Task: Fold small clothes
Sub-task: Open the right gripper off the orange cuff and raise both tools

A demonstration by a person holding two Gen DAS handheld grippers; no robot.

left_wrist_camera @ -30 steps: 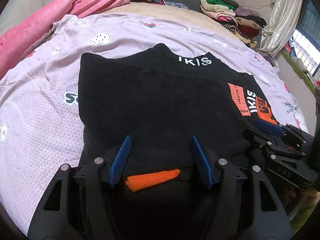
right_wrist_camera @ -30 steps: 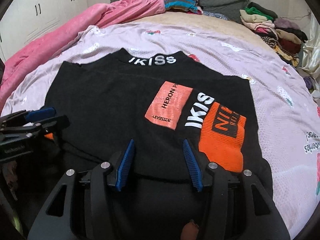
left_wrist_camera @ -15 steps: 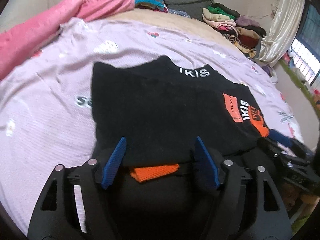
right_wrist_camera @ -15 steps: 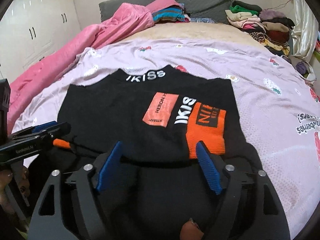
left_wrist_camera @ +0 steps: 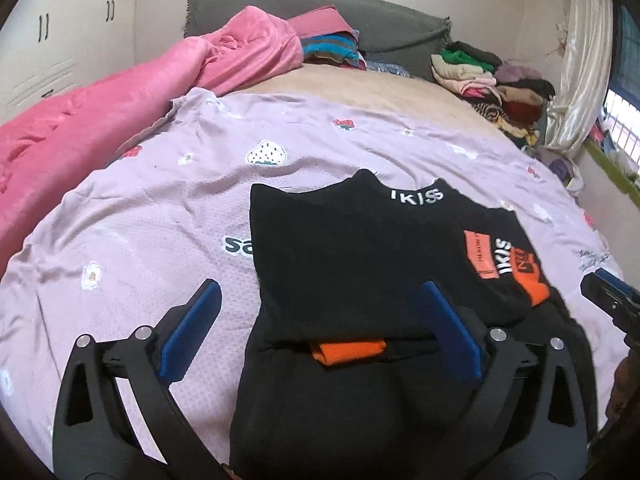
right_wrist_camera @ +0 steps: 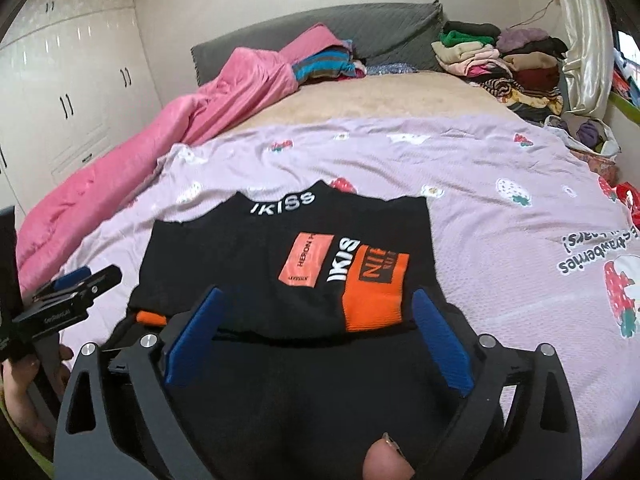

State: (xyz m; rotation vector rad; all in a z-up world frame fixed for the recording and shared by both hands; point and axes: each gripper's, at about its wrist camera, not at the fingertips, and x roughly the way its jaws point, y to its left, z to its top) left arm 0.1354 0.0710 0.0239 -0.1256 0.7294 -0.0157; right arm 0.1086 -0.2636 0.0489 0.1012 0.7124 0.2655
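A black sweater (left_wrist_camera: 340,256) with orange patches and white "IKISS" lettering lies folded on the lilac strawberry-print sheet (left_wrist_camera: 140,248). An orange cuff (left_wrist_camera: 348,350) peeks out under its near fold. My left gripper (left_wrist_camera: 320,296) hovers over the sweater's near left part. Its jaws are opening wide, and the blue pads grip nothing. My right gripper (right_wrist_camera: 318,298) hovers over the near right part of the sweater (right_wrist_camera: 240,256), below the orange patch (right_wrist_camera: 376,296). Its jaws are also opening, with no cloth pinched. Each gripper shows at the edge of the other's view: right gripper (left_wrist_camera: 608,292), left gripper (right_wrist_camera: 76,288).
A pink blanket (left_wrist_camera: 100,112) runs along the bed's left side. Stacks of folded clothes (right_wrist_camera: 500,60) sit at the far right by the grey headboard (right_wrist_camera: 380,28). White wardrobes (right_wrist_camera: 60,100) stand on the left. A person's hand (right_wrist_camera: 16,380) holds the left gripper.
Both grippers opened wider and pulled up and back from the sweater, which now looks smaller and farther off. The folded sweater stayed where it lay.
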